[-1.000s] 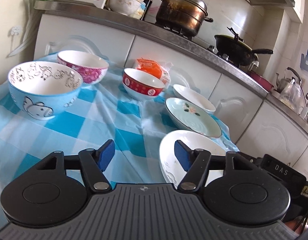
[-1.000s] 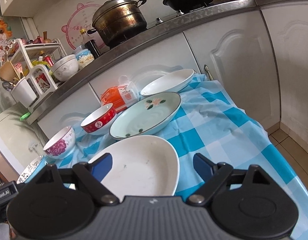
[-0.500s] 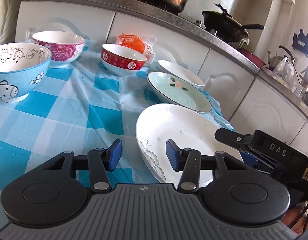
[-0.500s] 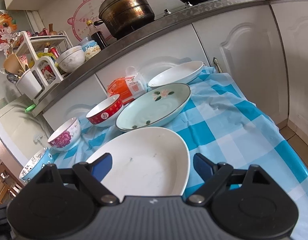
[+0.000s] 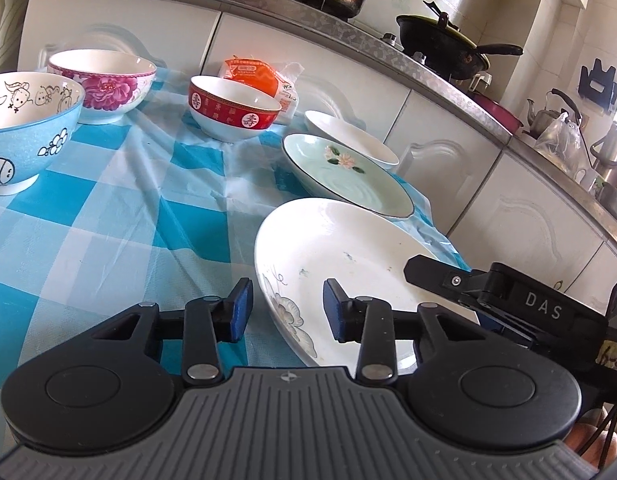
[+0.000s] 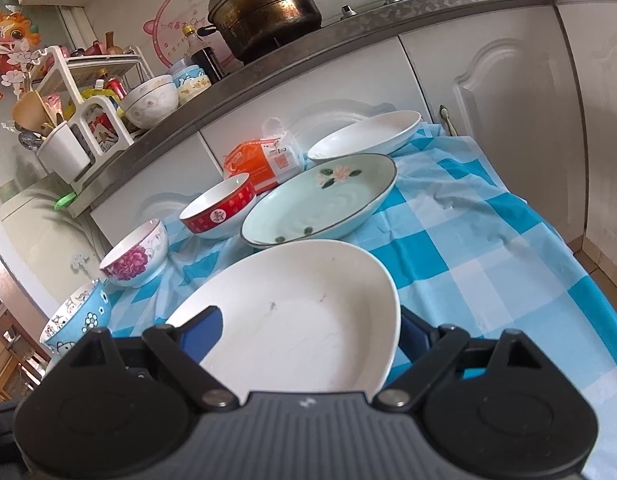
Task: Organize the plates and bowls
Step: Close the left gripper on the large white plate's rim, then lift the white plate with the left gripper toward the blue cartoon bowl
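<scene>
A large white plate (image 5: 348, 248) with a grey cloud drawing lies at the near end of the checked cloth. My left gripper (image 5: 287, 311) straddles its left rim. The jaws are closing and the blue pads (image 5: 243, 308) stand clear of the rim. My right gripper (image 6: 306, 334) is at the plate's (image 6: 308, 300) right edge, one finger over the plate and the other partly hidden behind the rim. Its jaws are opening and do not press. Beyond lie a green flowered plate (image 5: 348, 178) and a small white plate (image 5: 348, 136). A red bowl (image 5: 232, 108), a pink-flowered bowl (image 5: 104, 84) and a blue cartoon bowl (image 5: 24, 136) stand to the left.
An orange packet (image 5: 252, 74) lies behind the red bowl. White cabinets and a steel counter (image 6: 388, 12) with a big pot (image 6: 268, 4) and a wok (image 5: 444, 44) run along the far side. The cloth (image 6: 488, 248) drops off at the right table edge.
My left gripper came forward and down to the white plate's left rim while its jaws narrowed. My right gripper closed in on the plate's right edge and its jaws widened a little.
</scene>
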Demonstrator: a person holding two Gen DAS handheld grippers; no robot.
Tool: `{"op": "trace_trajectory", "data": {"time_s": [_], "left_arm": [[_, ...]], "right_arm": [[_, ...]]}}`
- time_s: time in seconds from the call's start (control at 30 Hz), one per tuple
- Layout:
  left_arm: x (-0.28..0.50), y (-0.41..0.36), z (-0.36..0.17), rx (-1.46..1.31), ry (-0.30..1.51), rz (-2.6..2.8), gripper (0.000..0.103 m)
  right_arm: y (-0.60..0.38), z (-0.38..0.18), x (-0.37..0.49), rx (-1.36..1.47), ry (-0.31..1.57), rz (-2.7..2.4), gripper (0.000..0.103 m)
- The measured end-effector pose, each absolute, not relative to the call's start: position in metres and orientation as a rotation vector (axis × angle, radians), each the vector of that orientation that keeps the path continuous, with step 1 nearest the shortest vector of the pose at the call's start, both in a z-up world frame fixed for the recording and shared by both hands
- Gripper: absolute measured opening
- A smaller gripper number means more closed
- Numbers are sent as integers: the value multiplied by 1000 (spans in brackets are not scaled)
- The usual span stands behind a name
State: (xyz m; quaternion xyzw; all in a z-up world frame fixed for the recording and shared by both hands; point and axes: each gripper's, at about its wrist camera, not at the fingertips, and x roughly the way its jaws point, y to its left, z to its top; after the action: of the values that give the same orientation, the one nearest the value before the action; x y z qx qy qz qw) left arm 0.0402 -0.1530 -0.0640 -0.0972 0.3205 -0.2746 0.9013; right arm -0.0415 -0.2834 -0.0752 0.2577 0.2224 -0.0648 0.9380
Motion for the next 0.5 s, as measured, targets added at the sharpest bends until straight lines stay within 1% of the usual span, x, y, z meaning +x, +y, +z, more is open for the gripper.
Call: {"op": "trace_trajectory", "data": {"time_s": [0.33, 0.5], "left_arm": [[38, -146, -63, -199, 658, -544, 37], [33, -140, -60, -191, 642, -514, 37]], "right_arm": [[-273, -72, -41, 487, 460, -126, 92], [-263, -67, -42, 454, 454, -104, 92]]}}
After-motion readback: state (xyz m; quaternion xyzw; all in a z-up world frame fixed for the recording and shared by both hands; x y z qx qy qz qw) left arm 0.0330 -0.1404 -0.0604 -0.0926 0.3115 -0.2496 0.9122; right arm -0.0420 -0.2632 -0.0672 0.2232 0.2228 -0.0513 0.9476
